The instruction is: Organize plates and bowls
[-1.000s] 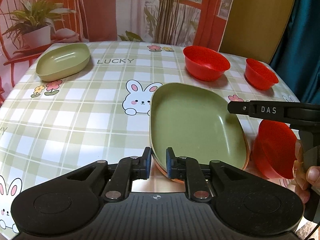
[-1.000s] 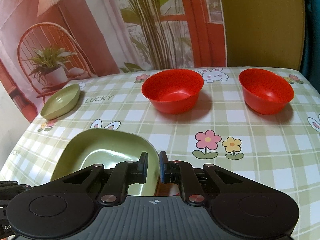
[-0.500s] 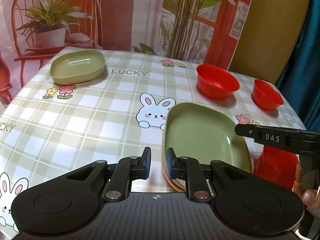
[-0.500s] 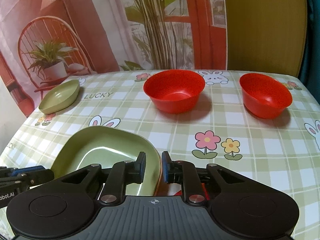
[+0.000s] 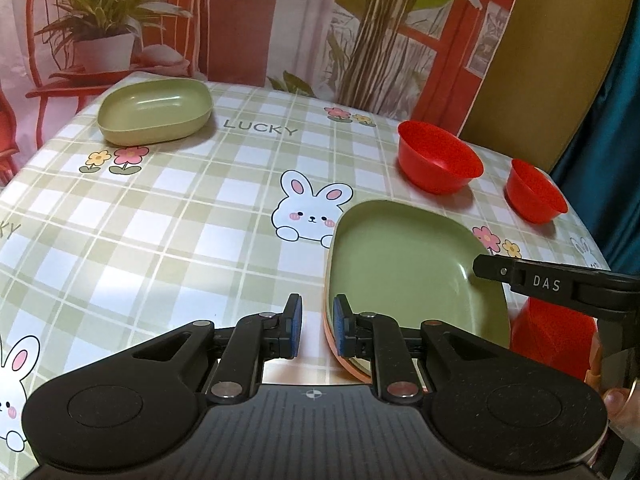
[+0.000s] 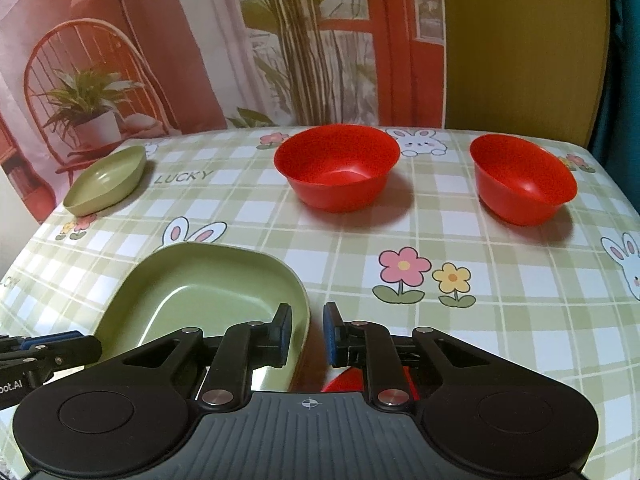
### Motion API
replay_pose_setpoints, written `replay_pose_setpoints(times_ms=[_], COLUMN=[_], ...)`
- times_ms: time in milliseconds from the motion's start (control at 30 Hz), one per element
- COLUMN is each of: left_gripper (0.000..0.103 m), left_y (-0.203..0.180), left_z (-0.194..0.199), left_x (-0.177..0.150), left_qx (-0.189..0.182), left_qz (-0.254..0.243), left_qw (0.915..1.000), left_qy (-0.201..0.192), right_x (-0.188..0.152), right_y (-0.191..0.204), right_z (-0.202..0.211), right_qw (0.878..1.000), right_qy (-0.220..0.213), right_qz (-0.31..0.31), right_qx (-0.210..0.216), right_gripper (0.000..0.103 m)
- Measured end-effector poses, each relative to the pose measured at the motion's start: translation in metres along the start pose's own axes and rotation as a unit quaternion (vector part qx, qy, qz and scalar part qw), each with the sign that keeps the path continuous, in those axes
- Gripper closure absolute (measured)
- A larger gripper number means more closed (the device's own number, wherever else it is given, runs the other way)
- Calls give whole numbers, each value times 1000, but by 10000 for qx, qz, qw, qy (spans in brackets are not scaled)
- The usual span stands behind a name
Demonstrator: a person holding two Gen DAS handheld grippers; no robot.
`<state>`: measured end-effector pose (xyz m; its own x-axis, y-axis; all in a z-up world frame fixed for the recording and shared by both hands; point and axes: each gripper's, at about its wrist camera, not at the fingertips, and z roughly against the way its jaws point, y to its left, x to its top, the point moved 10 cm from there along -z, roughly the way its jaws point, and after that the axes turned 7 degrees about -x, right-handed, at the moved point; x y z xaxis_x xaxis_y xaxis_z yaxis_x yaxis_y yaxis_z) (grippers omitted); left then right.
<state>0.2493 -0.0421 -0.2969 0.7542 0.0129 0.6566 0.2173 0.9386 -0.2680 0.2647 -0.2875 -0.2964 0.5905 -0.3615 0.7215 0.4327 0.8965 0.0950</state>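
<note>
A green plate [image 5: 400, 272] [image 6: 208, 292] lies on an orange plate [image 5: 340, 362] near the table's front. My left gripper [image 5: 317, 330] is narrowly open at the stack's near-left rim. That rim shows beside its right pad, and only tablecloth fills the rest of the gap. My right gripper [image 6: 307, 334] is also narrowly open, straddling the stack's right rim without pressing it. Its tip [image 5: 478, 268] reaches over the plate. A red bowl [image 5: 552, 340] [image 6: 344, 384] sits under the right gripper, mostly hidden.
A small green dish [image 5: 154, 110] [image 6: 106, 186] stands at the far left. Two red bowls, one larger [image 5: 438, 156] [image 6: 336, 168] and one smaller [image 5: 534, 196] [image 6: 522, 178], stand at the far right. A hand [image 5: 618, 404] holds the right gripper. Printed backdrop behind the checked tablecloth [image 6: 480, 320].
My left gripper slid left off the plate rim, so tablecloth now shows in its gap, and its view rolled. The right gripper's jaws parted slightly. Plates and bowls stayed put.
</note>
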Motion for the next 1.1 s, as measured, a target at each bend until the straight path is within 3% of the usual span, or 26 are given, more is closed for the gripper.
replay_pose_setpoints(times_ms=[167, 433, 600, 800, 867, 933, 1033, 1100], left_gripper=[84, 84, 83, 82, 74, 59, 58, 58], left_y=[2, 28, 85, 158, 177, 191, 208, 216], left_z=[5, 51, 96, 135, 147, 153, 151, 133], left_x=[3, 60, 109, 152, 166, 178, 200, 211], left_qx=[-41, -133, 197, 1045, 1209, 1319, 1418, 1345], left_qz=[13, 113, 242, 224, 219, 200, 119, 149], left_qw=[10000, 9968, 9908, 9809, 9776, 9745, 9705, 9725], left_qy=[-23, -775, -1317, -1625, -1710, -1803, -1945, -1897], right_x=[4, 27, 53, 95, 111, 127, 146, 155], right_y=[1, 21, 55, 116, 138, 161, 196, 216], right_z=[5, 17, 20, 16, 12, 5, -9, -25], right_qw=[10000, 9993, 9976, 9929, 9909, 9889, 9854, 9843], right_qy=[-61, -254, -396, -606, -696, -759, -831, -853], right_qz=[-45, 13, 167, 352, 449, 506, 606, 772], right_qx=[60, 274, 547, 962, 1066, 1176, 1360, 1342], right_gripper=[86, 86, 85, 85, 85, 85, 85, 85])
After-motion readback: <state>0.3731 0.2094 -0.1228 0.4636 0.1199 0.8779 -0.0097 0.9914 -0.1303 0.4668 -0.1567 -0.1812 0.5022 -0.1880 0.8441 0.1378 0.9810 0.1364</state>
